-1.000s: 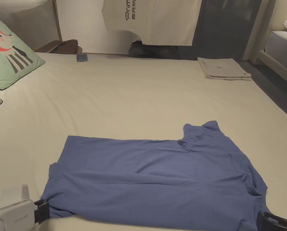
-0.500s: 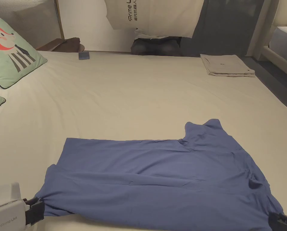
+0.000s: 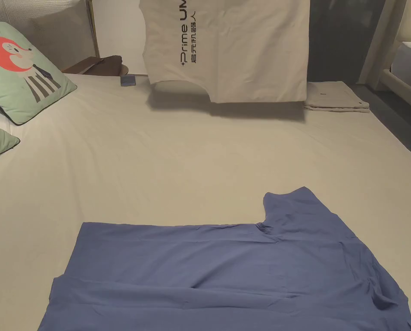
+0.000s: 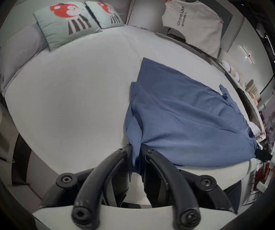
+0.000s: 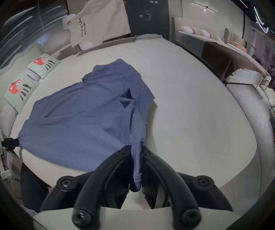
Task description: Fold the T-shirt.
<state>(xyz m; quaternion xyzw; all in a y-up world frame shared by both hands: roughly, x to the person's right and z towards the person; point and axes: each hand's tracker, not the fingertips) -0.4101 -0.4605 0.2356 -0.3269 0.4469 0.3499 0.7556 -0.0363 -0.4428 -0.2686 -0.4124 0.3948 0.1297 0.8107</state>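
A blue T-shirt (image 3: 226, 267) lies spread on the cream bed (image 3: 179, 159), hem to the left and a sleeve raised at the upper right. In the left gripper view my left gripper (image 4: 136, 150) is shut on the T-shirt's (image 4: 183, 117) near hem corner. In the right gripper view my right gripper (image 5: 136, 150) is shut on the T-shirt's (image 5: 83, 114) near shoulder end, with cloth bunched between the jaws. The left gripper (image 5: 9, 143) also shows far left there, holding the opposite corner.
A person across the bed holds up a cream shirt (image 3: 230, 47) with dark print. Folded beige clothes (image 3: 336, 97) lie at the far right corner. Two green cartoon pillows (image 3: 26, 73) sit at the left. A small blue block (image 3: 128, 80) rests on the far edge.
The head camera tilted up, so both grippers dropped out of its view. The T-shirt's near edge was drawn toward me. The person across the bed lowered the cream shirt over the mattress.
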